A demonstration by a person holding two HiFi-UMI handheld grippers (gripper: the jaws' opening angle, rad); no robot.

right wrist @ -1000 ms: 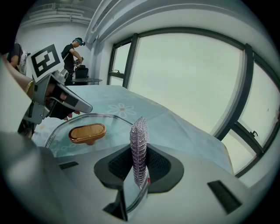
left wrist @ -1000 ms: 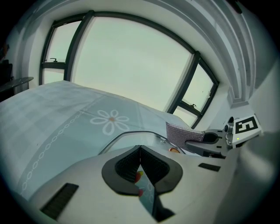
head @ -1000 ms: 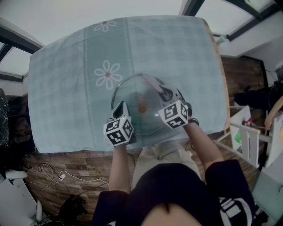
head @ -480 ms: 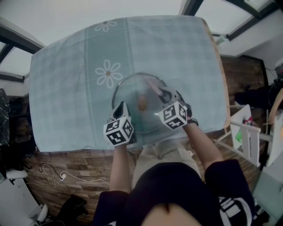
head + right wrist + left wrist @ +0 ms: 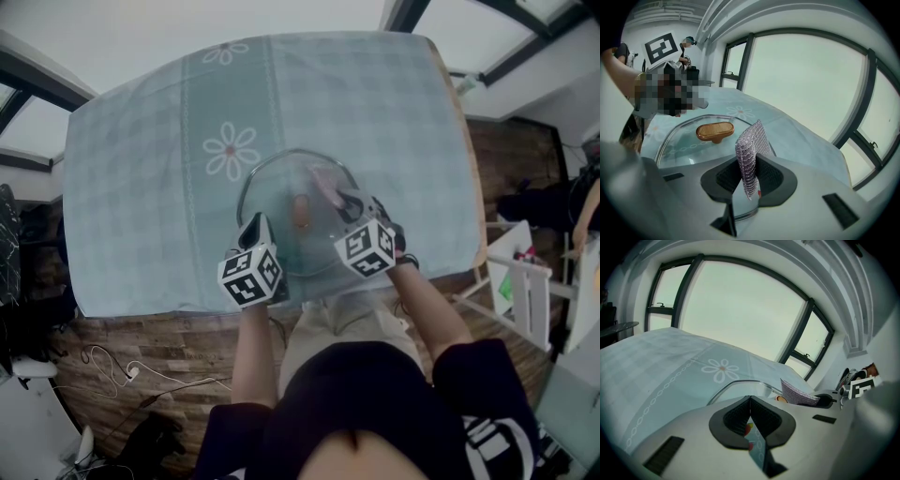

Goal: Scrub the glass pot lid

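Observation:
The glass pot lid (image 5: 281, 187) with its brown knob (image 5: 300, 211) lies on the green checked tablecloth (image 5: 141, 187) near the front edge. My left gripper (image 5: 255, 228) is at the lid's near-left rim, jaws shut on the rim. In the left gripper view the rim (image 5: 733, 383) arcs out from behind the closed pads (image 5: 740, 416). My right gripper (image 5: 352, 202) is over the lid's right side, shut on a purple scrub cloth (image 5: 324, 181). The right gripper view shows that cloth (image 5: 750, 145) standing up from the jaws, with the knob (image 5: 715, 131) and the glass (image 5: 682, 140) just beyond.
A daisy print (image 5: 231, 150) lies on the cloth just beyond the lid. The table's front edge (image 5: 169, 314) runs close behind both grippers. A white rack (image 5: 525, 295) stands at the right, and cables (image 5: 117, 375) lie on the wooden floor at the left.
The lid and both grippers have shifted slightly away from the table's front edge. The right gripper with the cloth has edged left across the glass.

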